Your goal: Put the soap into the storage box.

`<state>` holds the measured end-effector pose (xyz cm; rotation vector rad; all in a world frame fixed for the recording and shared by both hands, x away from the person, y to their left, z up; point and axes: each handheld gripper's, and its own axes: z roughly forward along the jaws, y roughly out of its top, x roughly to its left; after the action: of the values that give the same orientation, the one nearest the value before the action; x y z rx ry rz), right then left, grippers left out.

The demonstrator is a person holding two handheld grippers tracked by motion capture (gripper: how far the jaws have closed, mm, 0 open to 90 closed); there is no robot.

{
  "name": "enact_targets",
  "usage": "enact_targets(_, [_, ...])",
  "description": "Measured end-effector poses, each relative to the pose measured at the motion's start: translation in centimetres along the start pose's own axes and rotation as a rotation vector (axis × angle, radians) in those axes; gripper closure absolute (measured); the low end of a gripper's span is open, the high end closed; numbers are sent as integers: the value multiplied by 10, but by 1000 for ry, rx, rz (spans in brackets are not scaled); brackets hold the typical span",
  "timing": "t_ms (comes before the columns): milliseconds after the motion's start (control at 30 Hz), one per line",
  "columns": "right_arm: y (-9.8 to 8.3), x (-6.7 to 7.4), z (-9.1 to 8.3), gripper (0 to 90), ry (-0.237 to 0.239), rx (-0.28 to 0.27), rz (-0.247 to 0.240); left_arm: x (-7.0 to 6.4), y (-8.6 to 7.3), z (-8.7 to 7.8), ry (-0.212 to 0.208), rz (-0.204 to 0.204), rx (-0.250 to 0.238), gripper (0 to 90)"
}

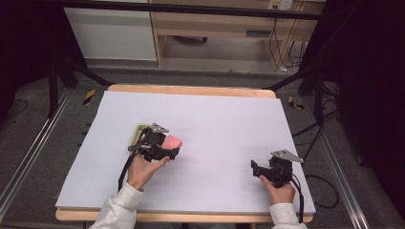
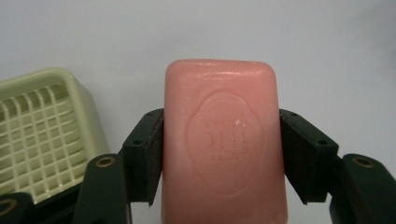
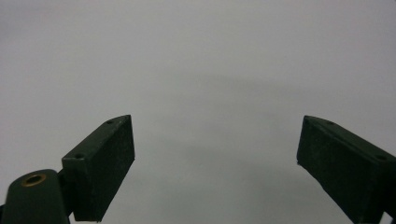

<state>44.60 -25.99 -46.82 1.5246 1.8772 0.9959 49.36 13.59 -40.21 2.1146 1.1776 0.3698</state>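
The pink soap bar is clamped across its two long sides by your left gripper. Both pads press flat on the bar and its stamped face points up at the camera. From the high view the soap sits at the front of that gripper, just right of the pale green soap dish, low over the white table cover; whether it rests on the cover or hangs just above it cannot be told.

The work in hand looks like moving the bar to or from the dish, whose slatted grid lies close on the left in the left gripper view. If you are setting it in, keep the squeeze even and do not tighten further: soap is slick and soft, so extra force may dent it or make it squirt forward. Hold the bar level, carry it over the dish rim rather than dragging it across, and line its long edge up with the dish's long side before lowering. Let go only once the bar rests on the grid.

Your right gripper rests on the cover, well apart, its jaws spread wide with nothing between them. You could bring it over to steady the dish, which looks light enough to slide.
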Motion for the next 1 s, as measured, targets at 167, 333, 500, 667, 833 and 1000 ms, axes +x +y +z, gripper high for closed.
enact_targets(167, [0, 0, 0, 115, 0, 1, -1, 12, 0, -9, 12, -21, -21, 369])
enact_targets(333, [0, 1, 1, 116, 1, 0, -2, 27, -1, -16, 35, -52, -34, 369])
enact_targets(500, [0, 1, 1, 115, 1, 2, -4, 41, -2, -23, 53, -80, -54, 369])
enact_targets(667, [0, 1, 1, 115, 2, 3, -5, 54, -2, -24, 73, -105, -59, 369])
enact_targets(833, [1, 3, 1, 115, 7, 3, -11, 66, -2, -22, 91, -129, -56, 369])
enact_targets(1000, [1, 4, 2, 115, 6, 6, -13, 80, -3, -20, 126, -138, -38, 369])
